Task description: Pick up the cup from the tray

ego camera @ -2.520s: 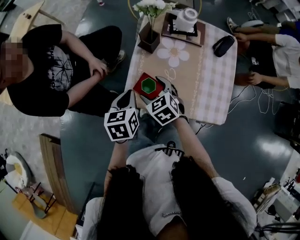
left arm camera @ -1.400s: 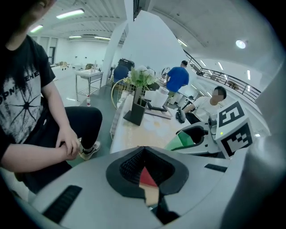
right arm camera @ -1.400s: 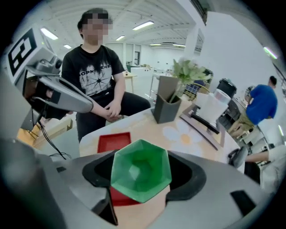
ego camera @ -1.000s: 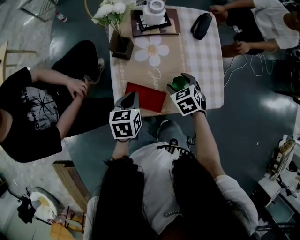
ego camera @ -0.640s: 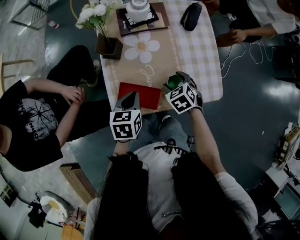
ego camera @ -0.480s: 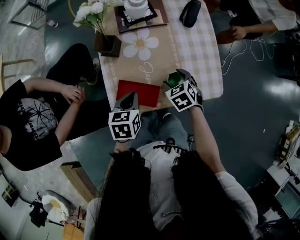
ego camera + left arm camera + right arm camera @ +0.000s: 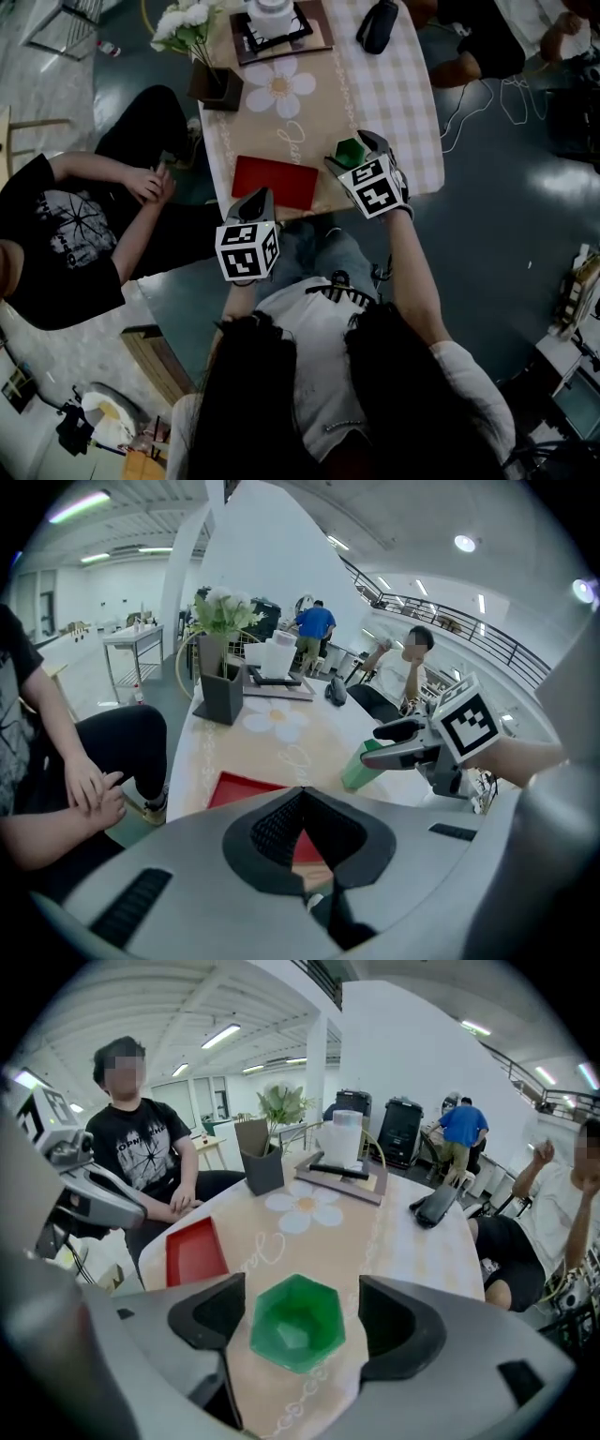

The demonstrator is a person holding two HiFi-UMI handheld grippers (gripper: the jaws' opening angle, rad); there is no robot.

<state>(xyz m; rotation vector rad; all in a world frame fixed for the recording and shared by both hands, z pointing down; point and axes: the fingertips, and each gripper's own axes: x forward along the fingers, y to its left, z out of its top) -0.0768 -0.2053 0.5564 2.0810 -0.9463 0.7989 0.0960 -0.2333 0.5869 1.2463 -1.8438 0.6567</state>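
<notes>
The right claw (image 7: 300, 1283) stands wide apart, its jaws having just been opening, and between them sits the green hexagonal cup (image 7: 296, 1327). A sliver of tabletop shows on either side of the cup, so the pads are not pressing on it and the claw has hold of nothing. The cup appears to stand upright on the beige tabletop (image 7: 403, 1232), mouth up and empty, near the tabletop's near edge. It is off the red tray (image 7: 194, 1251), which lies empty and apart from it on the claw's left. From the head view the same layout reads plainly: cup (image 7: 348, 150) at the tip of the right claw (image 7: 354, 148), tray (image 7: 277, 181) beside it toward the left claw (image 7: 258, 199). Judging by this, the lift off the tray is already done and the step in hand looks like letting the cup go on the tabletop. The next move would call for drawing the right claw up and back along its own line, keeping both jaws off the cup's walls so that the light cup is not tipped or dragged toward the edge. The left claw (image 7: 300, 794) has its tips together with nothing between them. It hangs short of the tray's near edge and takes no part. Farther out on the tabletop stand a dark vase of white flowers (image 7: 208, 80), a white pot on a dark board (image 7: 275, 17) and a black pouch (image 7: 376, 26), all well clear. A seated person in a black shirt (image 7: 66, 234) is at the left side.
</notes>
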